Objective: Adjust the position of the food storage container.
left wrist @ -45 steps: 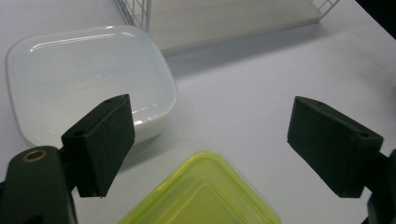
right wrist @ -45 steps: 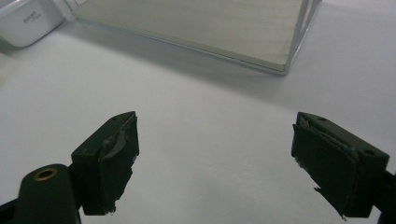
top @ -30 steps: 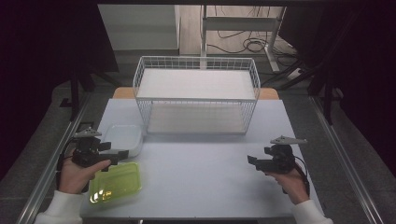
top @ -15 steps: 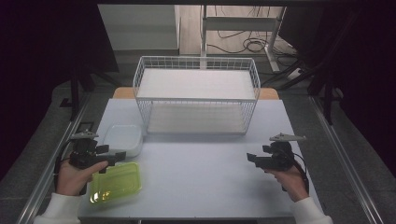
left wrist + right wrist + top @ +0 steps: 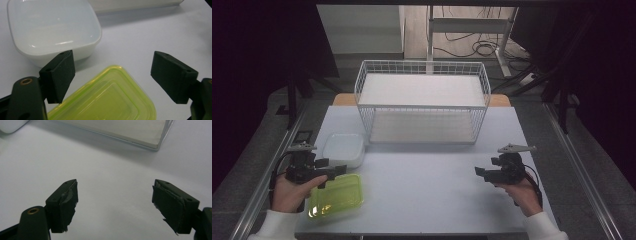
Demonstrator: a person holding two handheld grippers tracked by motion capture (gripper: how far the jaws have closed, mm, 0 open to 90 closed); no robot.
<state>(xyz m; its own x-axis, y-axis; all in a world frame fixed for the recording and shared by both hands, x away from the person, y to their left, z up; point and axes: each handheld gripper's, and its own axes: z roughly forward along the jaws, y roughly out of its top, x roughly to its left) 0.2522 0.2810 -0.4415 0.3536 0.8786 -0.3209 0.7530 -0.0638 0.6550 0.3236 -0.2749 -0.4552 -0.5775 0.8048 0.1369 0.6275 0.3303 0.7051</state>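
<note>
The left gripper (image 5: 328, 174) has settled, jaws apart, over the green lid (image 5: 336, 195) beside the white container (image 5: 343, 149). The right gripper (image 5: 481, 172), well right of the lid, has just eased its jaws slightly inward, nothing between them; a grab looks next.

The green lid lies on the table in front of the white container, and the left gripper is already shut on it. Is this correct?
Not quite. The left gripper is open: in the left gripper view its jaws stand wide apart above the green lid, gripping nothing. The white container does lie just beyond.

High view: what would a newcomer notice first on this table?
A white wire basket stands at the table's far middle. At near left, a translucent lime-green plastic lid lies beside a white square bowl, with the open left gripper hovering over them.
</note>
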